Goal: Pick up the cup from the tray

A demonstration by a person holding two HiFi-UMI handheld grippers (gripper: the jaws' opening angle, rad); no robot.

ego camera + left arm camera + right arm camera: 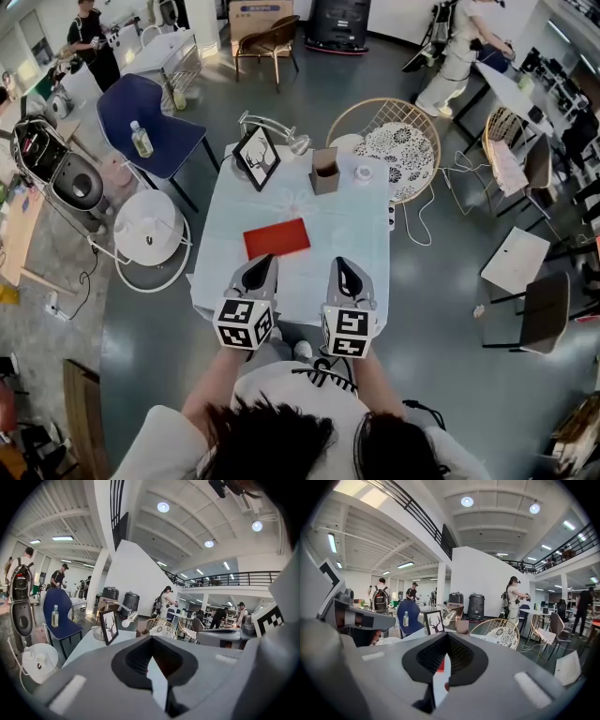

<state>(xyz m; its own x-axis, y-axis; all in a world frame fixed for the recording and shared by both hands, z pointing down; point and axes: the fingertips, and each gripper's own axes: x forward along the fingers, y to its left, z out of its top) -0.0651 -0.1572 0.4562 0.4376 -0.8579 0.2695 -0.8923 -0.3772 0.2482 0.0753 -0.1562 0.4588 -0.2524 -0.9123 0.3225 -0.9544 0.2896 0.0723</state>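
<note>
A flat red tray (277, 238) lies in the middle of the white-clothed table (366, 244), with nothing on it that I can see. A small white cup-like item (363, 173) sits at the table's far side, right of a brown box (325, 171). My left gripper (265, 260) and right gripper (340, 263) hover side by side over the table's near edge, both short of the tray. Their jaws are shut with nothing held. In the right gripper view a strip of the red tray (442, 664) shows through the right gripper (446, 638). The left gripper (151, 640) points along the table.
A framed deer picture (256, 157) and a desk lamp (281, 133) stand at the table's far left. A blue chair (150, 120) with a bottle, a white round fan (148, 228) and a wicker chair (398, 150) ring the table. People stand in the background.
</note>
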